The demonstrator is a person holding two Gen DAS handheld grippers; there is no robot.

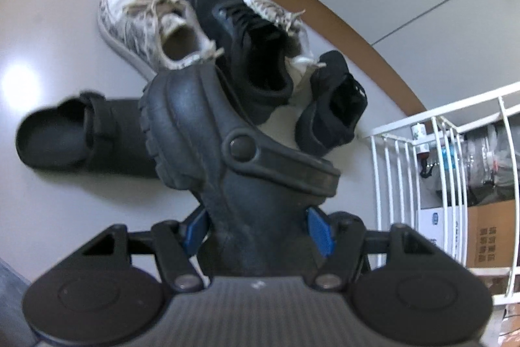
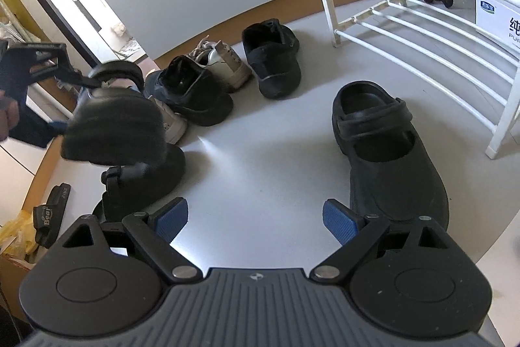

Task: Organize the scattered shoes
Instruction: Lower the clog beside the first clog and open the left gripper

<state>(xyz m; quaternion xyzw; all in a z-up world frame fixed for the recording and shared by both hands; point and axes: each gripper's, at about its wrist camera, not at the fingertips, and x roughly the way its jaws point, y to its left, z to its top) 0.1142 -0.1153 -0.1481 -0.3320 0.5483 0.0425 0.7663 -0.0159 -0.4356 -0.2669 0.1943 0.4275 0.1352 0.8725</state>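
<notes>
Holding a dark clog [image 1: 240, 152] by its front part, the left gripper [image 1: 258, 225] has its blue pads [image 1: 320, 230] pressed on both sides of the shoe, so the clog hangs in the air with its bumpy sole edge and heel strap pointing away. The right gripper [image 2: 255, 218] is spread wide with nothing between its pads, low over the grey floor [image 2: 260, 152]. Just ahead of it and a bit to the right sits the other clog [image 2: 386, 152], flat on the floor, and this looks like the mate. To do this step well, I think the held clog should come down softly beside that mate, toes the same way, sole flat, and the pads should let go only when it rests. The clog is smooth, thick and rubbery, with a round button where the strap joins. Farther ahead of the left gripper lie more shoes in a heap: black sandals [image 1: 81, 135], a white laced sneaker [image 1: 143, 25], a black sneaker [image 1: 247, 44] and a black slip-on [image 1: 331, 106]. Off to the right stands a white rack [image 2: 406, 5], empty on its near bars.
</notes>
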